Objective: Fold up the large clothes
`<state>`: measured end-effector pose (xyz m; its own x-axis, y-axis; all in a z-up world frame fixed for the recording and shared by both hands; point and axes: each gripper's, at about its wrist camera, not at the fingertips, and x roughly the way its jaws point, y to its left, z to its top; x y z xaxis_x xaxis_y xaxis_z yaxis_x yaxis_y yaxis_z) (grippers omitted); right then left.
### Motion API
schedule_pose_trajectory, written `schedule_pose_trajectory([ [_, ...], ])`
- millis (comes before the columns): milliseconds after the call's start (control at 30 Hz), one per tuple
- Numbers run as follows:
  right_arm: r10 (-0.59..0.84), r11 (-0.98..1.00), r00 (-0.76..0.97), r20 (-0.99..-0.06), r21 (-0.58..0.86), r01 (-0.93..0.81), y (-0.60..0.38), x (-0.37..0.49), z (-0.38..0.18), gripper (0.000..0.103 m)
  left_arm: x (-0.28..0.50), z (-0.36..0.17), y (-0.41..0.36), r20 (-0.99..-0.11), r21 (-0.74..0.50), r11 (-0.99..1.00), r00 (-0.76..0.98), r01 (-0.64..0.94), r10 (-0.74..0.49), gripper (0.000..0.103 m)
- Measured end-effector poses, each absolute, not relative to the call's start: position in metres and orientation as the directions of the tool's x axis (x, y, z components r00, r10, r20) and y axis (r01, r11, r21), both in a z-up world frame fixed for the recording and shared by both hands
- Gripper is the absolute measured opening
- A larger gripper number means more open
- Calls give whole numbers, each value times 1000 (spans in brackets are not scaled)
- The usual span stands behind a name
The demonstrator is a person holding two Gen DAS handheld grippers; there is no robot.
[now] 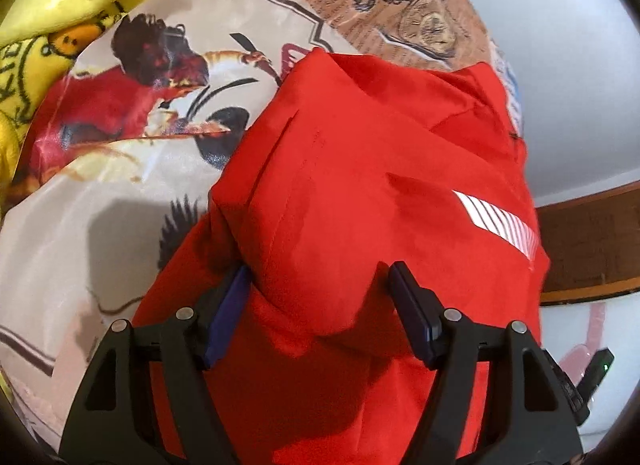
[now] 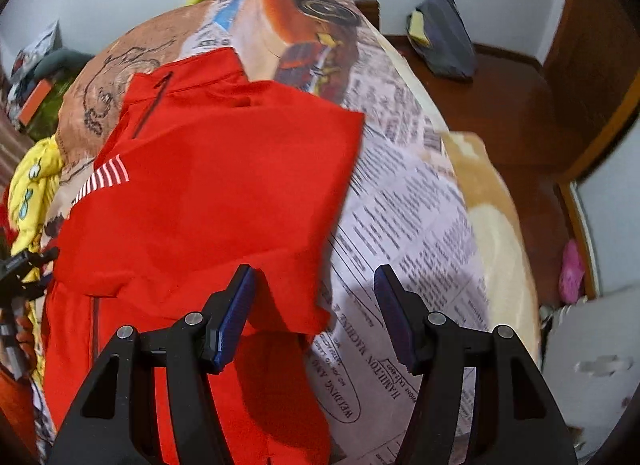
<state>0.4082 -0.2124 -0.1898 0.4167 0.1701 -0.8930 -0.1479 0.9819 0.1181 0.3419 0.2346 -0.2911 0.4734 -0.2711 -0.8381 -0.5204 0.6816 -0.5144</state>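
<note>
A large red garment (image 1: 360,185) with a white striped patch (image 1: 500,221) lies partly folded on a printed bedspread (image 1: 100,193). My left gripper (image 1: 320,281) is open, its blue pads either side of a raised fold of the red cloth. In the right wrist view the red garment (image 2: 224,185) shows a collar with a dark zip (image 2: 154,105) at the far end. My right gripper (image 2: 314,281) is open above the garment's right edge and the newspaper-print bedspread (image 2: 404,225). The cloth lies under it, not clamped.
A yellow blanket (image 1: 52,9) is bunched at the far left of the bed. A wooden floor (image 2: 500,105) with a dark bag (image 2: 444,41) lies beyond the bed's right edge. White walls stand behind. The other gripper's black frame (image 2: 20,265) shows at the left.
</note>
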Motion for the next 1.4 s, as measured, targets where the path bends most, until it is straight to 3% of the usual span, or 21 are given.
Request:
schedule_pose_trajectory([
  [67,191,980,414,-890,150,-129,-218,408,-193,58,347,-289,229,-860,-466,713,457,-524,-226,65],
  [133,201,979,412,-889,165,-121,-219,407,-194,58,352,-285,222,-861,-447,751,461,-486,-214,30],
  [200,204,978,416,-886,168,-123,-220,406,-193,58,356,-271,210,-867,-399,797,470,-454,-166,13],
  [333,203,978,432,-879,165,-124,-222,407,-190,58,359,-224,173,-841,-113,918,529,-381,116,7],
  [467,219,975,442,-870,182,-125,-220,409,-185,58,359,-172,136,-727,54,960,649,-274,226,7],
  [600,217,975,438,-872,175,-135,-211,412,-188,58,365,-129,118,-639,97,974,737,-205,219,7],
  [700,213,975,409,-887,169,-141,-205,414,-199,58,370,-114,119,-621,104,975,753,-196,217,7],
  [800,198,978,385,-902,157,-136,-201,414,-211,58,373,-122,130,-644,118,971,728,-206,233,7],
  [1100,162,980,401,-902,100,-172,-190,403,-212,64,379,-222,187,-847,0,957,508,-290,154,9],
  [1267,127,978,412,-902,46,-201,-183,397,-214,66,371,-272,203,-917,-35,949,388,-312,94,23],
  [1333,114,976,412,-904,25,-216,-181,396,-215,66,365,-277,206,-923,-28,949,372,-313,95,44],
  [1400,107,975,404,-908,17,-219,-180,397,-214,66,358,-275,208,-920,-9,950,374,-314,115,54],
])
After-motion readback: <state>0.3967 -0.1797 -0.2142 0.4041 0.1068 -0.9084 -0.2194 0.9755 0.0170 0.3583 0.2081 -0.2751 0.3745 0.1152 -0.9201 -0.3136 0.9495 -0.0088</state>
